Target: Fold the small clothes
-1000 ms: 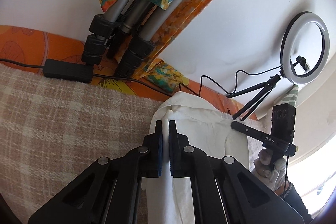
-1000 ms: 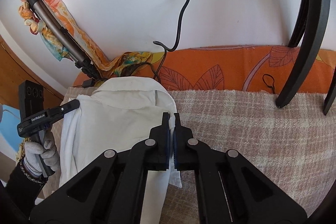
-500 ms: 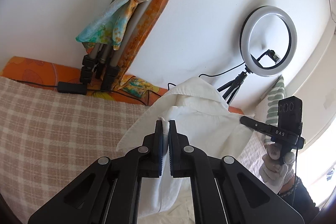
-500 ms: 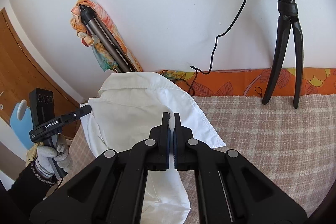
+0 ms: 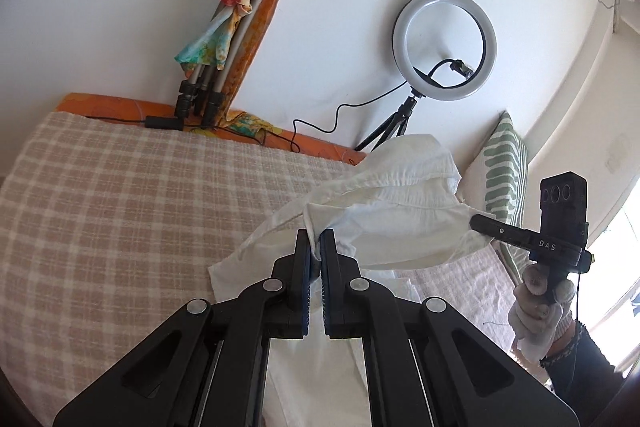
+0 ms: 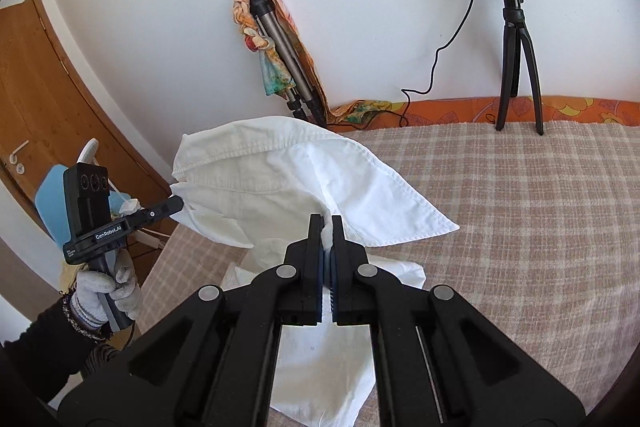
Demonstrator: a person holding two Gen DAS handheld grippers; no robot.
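A small white shirt (image 5: 404, 223) (image 6: 272, 187) hangs in the air over the checked blanket (image 5: 120, 227) (image 6: 540, 227), stretched between both grippers. My left gripper (image 5: 315, 235) is shut on one side of the cloth. My right gripper (image 6: 327, 223) is shut on the other side. In the left wrist view the right gripper (image 5: 476, 219) pinches the shirt at the right, held by a gloved hand (image 5: 536, 311). In the right wrist view the left gripper (image 6: 176, 205) pinches it at the left. The shirt's lower part trails onto the blanket.
A ring light on a small tripod (image 5: 444, 47) (image 6: 516, 27) stands at the wall. A folded tripod wrapped in a coloured scarf (image 5: 236, 27) (image 6: 276, 47) leans beside it, with cables along an orange sheet (image 6: 560, 107). A striped pillow (image 5: 504, 167) lies right; a wooden door (image 6: 48, 99) is left.
Both grippers have pulled back from the wall and risen, lifting the shirt off the blanket. The ring light and the leaning tripod now look smaller and farther away.
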